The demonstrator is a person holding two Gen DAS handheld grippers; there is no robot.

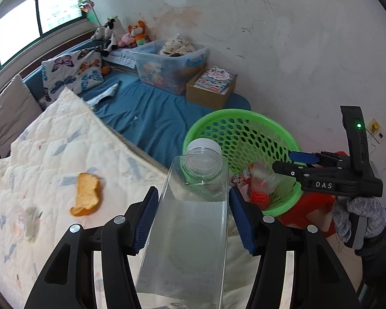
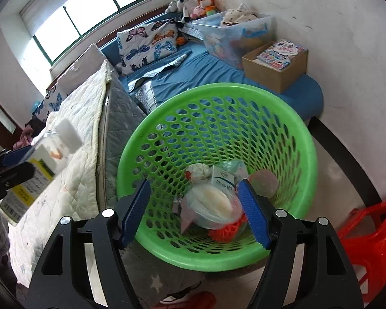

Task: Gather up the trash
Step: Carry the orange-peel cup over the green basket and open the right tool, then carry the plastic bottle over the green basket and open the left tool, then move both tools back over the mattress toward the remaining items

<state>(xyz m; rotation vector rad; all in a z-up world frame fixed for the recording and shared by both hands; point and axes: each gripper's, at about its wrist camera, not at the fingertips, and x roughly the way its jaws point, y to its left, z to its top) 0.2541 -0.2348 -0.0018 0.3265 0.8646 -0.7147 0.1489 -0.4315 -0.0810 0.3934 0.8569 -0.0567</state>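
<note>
Left wrist view looks along the left gripper (image 1: 193,216), whose ribbed blue pads are closed against the flat sides of a clear plastic bottle (image 1: 190,219); its white cap points ahead toward the green basket (image 1: 244,118), which stands ahead and to the right of these jaws. Right wrist view shows the right gripper (image 2: 195,206) hanging over the basket mouth with its jaws apart and no thing pressed between the pads; trash lies directly beneath them: a transparent domed lid (image 2: 211,206) over something pale, crumpled white paper, a small printed carton and an orange-red mesh scrap. The likeliest trouble, judged from here, is the bottle: its walls are smooth, thin and squarish, so the pads could slide along them or dent them, and it might tip out short of the rim and land on the quilted cream blanket (image 1: 51,154). Both tools crowd the same opening, so a knock between them is possible, and a push on the light perforated basket, perched on a red plastic stool (image 2: 368,234), could topple it. A curved piece of orange peel (image 1: 86,194), matte and soft-edged, lies on the blanket to the left of the left gripper, not yet collected.
</note>
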